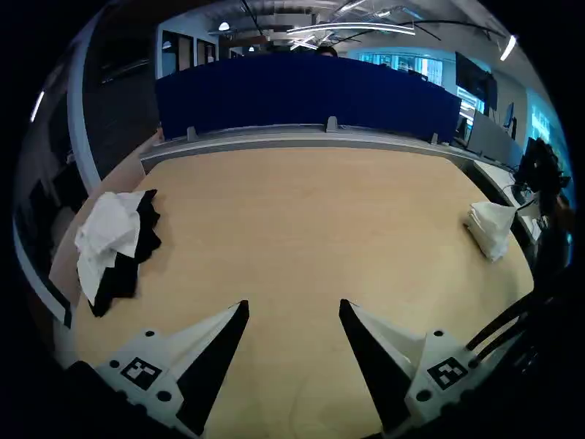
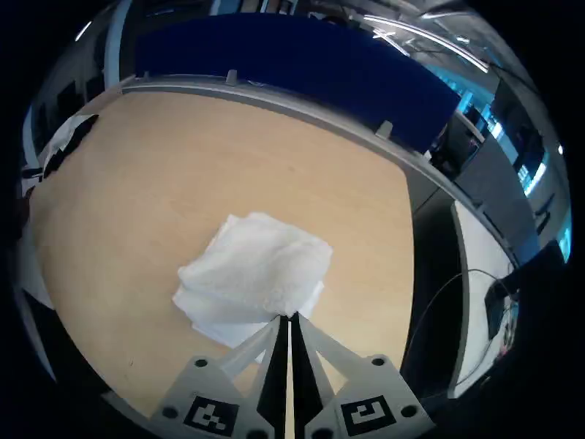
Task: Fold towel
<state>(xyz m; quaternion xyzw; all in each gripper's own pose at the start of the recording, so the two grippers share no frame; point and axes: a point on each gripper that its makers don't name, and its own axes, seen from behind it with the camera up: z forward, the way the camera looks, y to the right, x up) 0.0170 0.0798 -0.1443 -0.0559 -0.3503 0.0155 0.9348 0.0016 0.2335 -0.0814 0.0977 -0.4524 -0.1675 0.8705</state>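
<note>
**Towel lies folded at the right gripper's tips; the fold looks close to done**

In the right gripper view the white towel (image 2: pixel 256 271) sits as a thick, layered rectangle at the centre of the frame on the pale wooden table (image 2: pixel 168 168). This looks like a late step: pressing or placing the last fold, or letting it go.

The right gripper (image 2: pixel 290 320) comes up from the bottom centre with its two fingers closed against each other. Their tips touch the towel's near edge. I cannot tell whether a bit of cloth is pinched between them.

The left gripper (image 1: pixel 294 307), at the bottom of the left gripper view, has its fingers spread wide with nothing between them. Bare table lies ahead of it. From there the same towel (image 1: pixel 491 227) shows small at the right edge of the frame, well apart from this gripper. A loose heap of white and black cloths (image 1: pixel 113 245) lies at the left edge.

As a judgement, the next move calls for freeing the right fingers without dragging the top layer askew, or, if another fold is wanted, bringing the left gripper across to hold the far corner
</note>
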